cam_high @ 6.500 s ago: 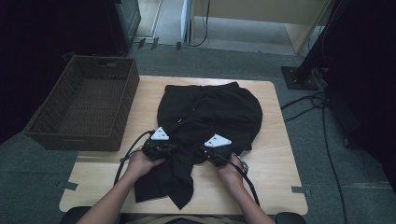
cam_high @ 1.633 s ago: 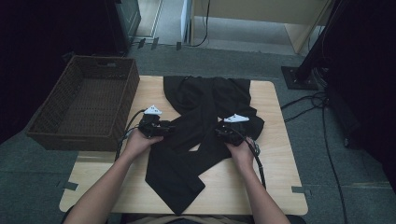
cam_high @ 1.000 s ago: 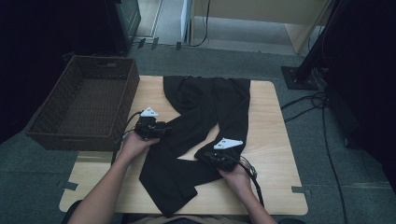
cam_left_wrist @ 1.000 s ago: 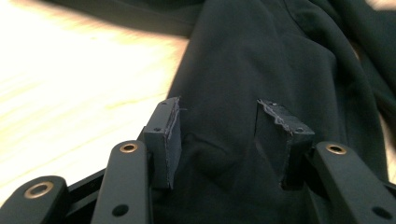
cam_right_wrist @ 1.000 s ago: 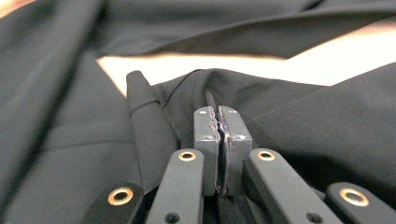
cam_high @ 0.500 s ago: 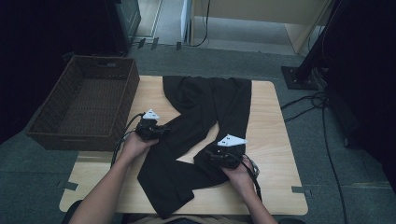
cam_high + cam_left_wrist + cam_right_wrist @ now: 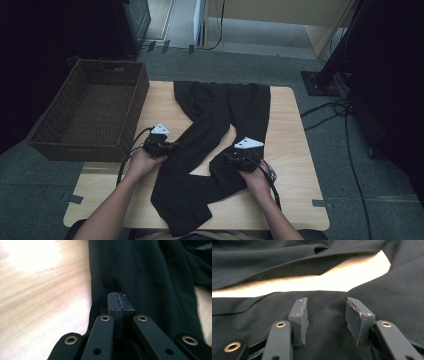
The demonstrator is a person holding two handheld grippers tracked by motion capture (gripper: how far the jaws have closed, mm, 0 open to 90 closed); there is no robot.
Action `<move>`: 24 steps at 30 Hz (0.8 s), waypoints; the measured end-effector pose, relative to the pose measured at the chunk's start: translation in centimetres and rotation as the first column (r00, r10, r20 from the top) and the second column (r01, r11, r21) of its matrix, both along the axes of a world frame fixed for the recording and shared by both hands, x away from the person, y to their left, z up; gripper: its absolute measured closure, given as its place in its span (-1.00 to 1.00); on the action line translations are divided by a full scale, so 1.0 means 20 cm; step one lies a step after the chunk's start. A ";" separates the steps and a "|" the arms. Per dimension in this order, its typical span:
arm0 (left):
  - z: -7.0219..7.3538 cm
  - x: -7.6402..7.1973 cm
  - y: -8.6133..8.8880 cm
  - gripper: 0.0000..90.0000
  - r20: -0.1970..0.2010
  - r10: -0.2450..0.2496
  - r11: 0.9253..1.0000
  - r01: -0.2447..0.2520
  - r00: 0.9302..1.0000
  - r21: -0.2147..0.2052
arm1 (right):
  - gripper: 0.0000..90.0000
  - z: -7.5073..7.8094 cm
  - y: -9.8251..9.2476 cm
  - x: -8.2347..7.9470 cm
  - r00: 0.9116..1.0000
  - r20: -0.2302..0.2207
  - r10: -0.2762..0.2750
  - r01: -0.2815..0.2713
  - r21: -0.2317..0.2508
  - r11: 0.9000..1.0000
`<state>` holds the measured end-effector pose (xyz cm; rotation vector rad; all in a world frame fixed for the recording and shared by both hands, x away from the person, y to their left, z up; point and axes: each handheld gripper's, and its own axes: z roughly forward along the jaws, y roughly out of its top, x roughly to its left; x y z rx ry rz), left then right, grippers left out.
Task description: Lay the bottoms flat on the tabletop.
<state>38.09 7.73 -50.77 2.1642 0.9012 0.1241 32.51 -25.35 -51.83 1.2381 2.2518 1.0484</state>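
Note:
A pair of black trousers (image 7: pixel 220 115) lies spread on the wooden table (image 7: pixel 295 150), waist at the far side and both legs bent toward the near left. My left gripper (image 7: pixel 172 147) sits at the left leg's outer edge. In the left gripper view it (image 7: pixel 120 298) is shut, pads pressed together, with the cloth (image 7: pixel 150 277) puckered at them. My right gripper (image 7: pixel 227 157) hovers over the right leg near its bend. Its jaws have just been opening. In the right gripper view it (image 7: pixel 325 312) stands open above the cloth (image 7: pixel 287 262), with nothing pinched.
A dark wicker basket (image 7: pixel 90 110) stands at the table's left edge. Bare wood shows between the two legs (image 7: pixel 220 150) and along the right side. Cables (image 7: pixel 345 115) lie on the floor to the right.
The left gripper has closed at the left leg's edge. The right gripper has opened, let go of the right leg and shifted slightly right. A wedge of bare table shows between the legs.

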 end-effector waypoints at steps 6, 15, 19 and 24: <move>0.02 -0.08 0.03 1.00 -0.028 0.011 0.998 -0.012 1.000 -0.056 | 0.20 -0.01 0.00 0.05 1.000 0.028 -0.003 0.003 -0.002 1.000; 0.02 -0.13 0.05 0.99 -0.038 0.015 0.997 -0.018 0.999 -0.072 | 0.15 -0.01 0.02 0.13 1.000 0.005 -0.005 0.005 0.013 1.000; 0.03 -0.12 0.07 0.88 -0.030 0.045 0.994 -0.048 0.999 -0.103 | 0.15 0.00 0.03 0.08 1.000 0.003 0.027 -0.027 -0.020 0.999; 0.06 -0.13 0.07 0.98 -0.032 0.022 0.986 -0.027 0.999 -0.163 | 0.15 0.00 0.01 0.03 0.999 0.000 0.039 -0.039 -0.004 0.999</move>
